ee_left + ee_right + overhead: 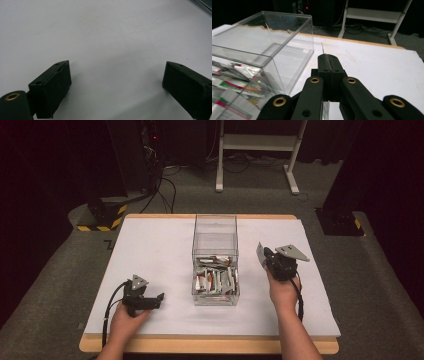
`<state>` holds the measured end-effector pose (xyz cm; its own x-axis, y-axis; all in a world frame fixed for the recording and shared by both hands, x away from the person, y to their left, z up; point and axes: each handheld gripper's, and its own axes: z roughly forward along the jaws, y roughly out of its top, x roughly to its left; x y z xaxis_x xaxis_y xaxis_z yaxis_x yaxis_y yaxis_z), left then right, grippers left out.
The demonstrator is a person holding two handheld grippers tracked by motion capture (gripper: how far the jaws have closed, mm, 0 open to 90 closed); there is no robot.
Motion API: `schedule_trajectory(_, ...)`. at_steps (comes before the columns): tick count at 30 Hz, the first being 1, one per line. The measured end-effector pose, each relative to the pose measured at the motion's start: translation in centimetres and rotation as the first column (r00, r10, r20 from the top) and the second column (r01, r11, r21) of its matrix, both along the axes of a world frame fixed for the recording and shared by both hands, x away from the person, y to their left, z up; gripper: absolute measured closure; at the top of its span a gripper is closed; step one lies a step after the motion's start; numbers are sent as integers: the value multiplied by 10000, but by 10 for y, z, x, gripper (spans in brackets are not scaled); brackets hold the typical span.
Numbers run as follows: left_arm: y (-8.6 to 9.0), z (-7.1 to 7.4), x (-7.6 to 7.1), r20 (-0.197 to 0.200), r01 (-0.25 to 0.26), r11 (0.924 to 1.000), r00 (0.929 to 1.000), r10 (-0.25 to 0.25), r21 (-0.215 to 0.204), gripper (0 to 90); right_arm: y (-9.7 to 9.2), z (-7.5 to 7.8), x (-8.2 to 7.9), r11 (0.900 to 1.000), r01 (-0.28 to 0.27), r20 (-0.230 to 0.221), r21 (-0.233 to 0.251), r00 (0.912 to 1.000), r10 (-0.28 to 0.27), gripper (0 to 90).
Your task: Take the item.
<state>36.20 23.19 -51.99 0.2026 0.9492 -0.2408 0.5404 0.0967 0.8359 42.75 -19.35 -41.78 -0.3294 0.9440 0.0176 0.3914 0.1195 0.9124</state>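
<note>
- The right tool (pixel 263 254) is pinching 1 flat sachet (pixel 260 252) edge-on, its jaws pressed together on it, and it is hovering just right of the clear box (pixel 215 225), above the white surface (pixel 150 250).
- In the right gripper view the sachet is showing as a thin sliver (pixel 322 48) poking out past the closed jaws, with its lower edge (pixel 325 110) peeking out beneath them, so the grip looks to be sitting on a narrow strip.
- Risk 1: with so little of the sachet between the jaws, it could be slipping out and dropping onto the surface beside the box.
- Risk 2: the box is split in 2 by a clear divider, the far compartment (pixel 287 55) lying bare and the near 1 holding the pile of sachets (pixel 216 279); a release over the wrong side would be mixing it back in.
- Risk 3: the clear wall (pixel 297 67) is hard to read, and a low approach could be knocking the rim and shoving the whole box.
- Right hand (pixel 283 290): coming in from the bottom edge, forearm angling up the surface, tool pointing forward and slightly towards the box, grey plate riding on top.
- Left tool (pixel 159 298): jaws spread wide with nothing between them, lying low on the bare surface, well left of the box, pointing towards it.
- Left hand (pixel 125 317): wrapping the tool body from behind, cable trailing back to the near edge.
</note>
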Motion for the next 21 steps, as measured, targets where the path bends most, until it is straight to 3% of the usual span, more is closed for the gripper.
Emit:
schedule_trajectory(5, 0, 0, 0, -1, 11, 10000, 10000, -11, 7, 84, 2, -10, 11, 9998, 106, -366, -189, 9993, -113, 900)
schedule_trajectory(21, 0, 0, 0, 2, -5, 10000, 10000, 5, -9, 84, 4, -35, 25, 9993, 264, -1273, -247, 9914, -293, 900)
